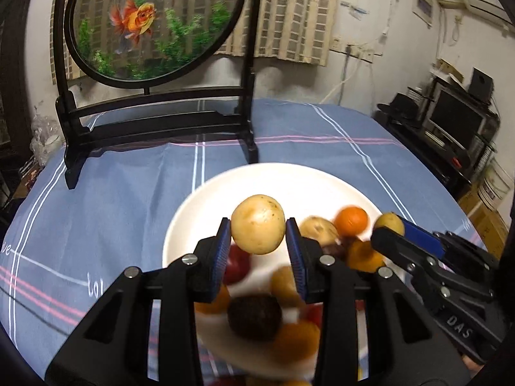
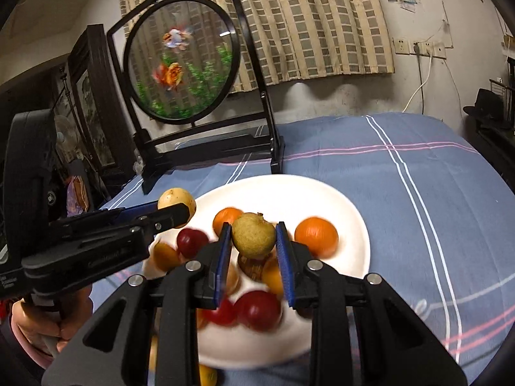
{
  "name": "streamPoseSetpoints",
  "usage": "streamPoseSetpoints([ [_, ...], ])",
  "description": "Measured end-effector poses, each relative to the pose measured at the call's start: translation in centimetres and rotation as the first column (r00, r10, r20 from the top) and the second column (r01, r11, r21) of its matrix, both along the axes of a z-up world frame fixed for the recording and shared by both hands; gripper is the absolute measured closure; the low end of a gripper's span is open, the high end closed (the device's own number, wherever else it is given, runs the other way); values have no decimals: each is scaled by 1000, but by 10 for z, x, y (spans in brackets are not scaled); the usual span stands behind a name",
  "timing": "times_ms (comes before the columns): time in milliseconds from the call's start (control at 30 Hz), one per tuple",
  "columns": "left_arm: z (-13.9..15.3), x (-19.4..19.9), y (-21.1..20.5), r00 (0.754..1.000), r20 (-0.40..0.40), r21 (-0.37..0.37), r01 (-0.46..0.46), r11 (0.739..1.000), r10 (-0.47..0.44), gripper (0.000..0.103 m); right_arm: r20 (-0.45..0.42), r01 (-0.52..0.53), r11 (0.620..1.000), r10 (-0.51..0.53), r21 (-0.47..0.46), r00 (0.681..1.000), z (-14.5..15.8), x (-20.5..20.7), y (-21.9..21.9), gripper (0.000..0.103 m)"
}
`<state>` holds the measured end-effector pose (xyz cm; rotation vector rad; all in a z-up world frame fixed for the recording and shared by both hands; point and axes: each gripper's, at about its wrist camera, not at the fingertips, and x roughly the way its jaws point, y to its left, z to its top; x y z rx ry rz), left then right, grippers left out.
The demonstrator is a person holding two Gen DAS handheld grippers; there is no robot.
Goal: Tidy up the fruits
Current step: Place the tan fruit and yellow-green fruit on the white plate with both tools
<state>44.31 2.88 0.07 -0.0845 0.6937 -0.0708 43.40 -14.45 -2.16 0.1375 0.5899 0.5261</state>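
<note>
A white plate (image 1: pixel 283 186) (image 2: pixel 322 193) on the blue cloth holds several small fruits: orange ones (image 2: pixel 316 236), red ones (image 2: pixel 259 310) and a dark brown one (image 1: pixel 254 317). My left gripper (image 1: pixel 258 236) is shut on a pale yellow round fruit (image 1: pixel 258 224) held above the plate; it also shows in the right wrist view (image 2: pixel 176 201). My right gripper (image 2: pixel 254 241) is shut on a greenish-yellow fruit (image 2: pixel 253 234) above the plate; this gripper shows at the right of the left wrist view (image 1: pixel 391 230).
A black-framed round goldfish screen (image 1: pixel 154 22) (image 2: pixel 182 61) stands on the table behind the plate. The blue striped cloth (image 1: pixel 112 193) covers the table. Shelves with electronics (image 1: pixel 450 128) stand at the right, beyond the table edge.
</note>
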Motion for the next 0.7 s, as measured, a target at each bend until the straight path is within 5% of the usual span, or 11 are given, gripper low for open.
streamPoseSetpoints([
  [467, -22, 39, 10, 994, -97, 19, -41, 999, 43, 64, -77, -57, 995, 51, -77, 996, -18, 33, 30, 71],
  [567, -10, 26, 14, 997, -55, 9, -58, 998, 59, 42, -73, -58, 996, 54, -64, 996, -11, 30, 26, 56],
  [700, 15, -3, 16, 998, 0, 16, -65, 998, 65, 17, -35, -62, 998, 61, -30, 998, 10, 13, 18, 55],
])
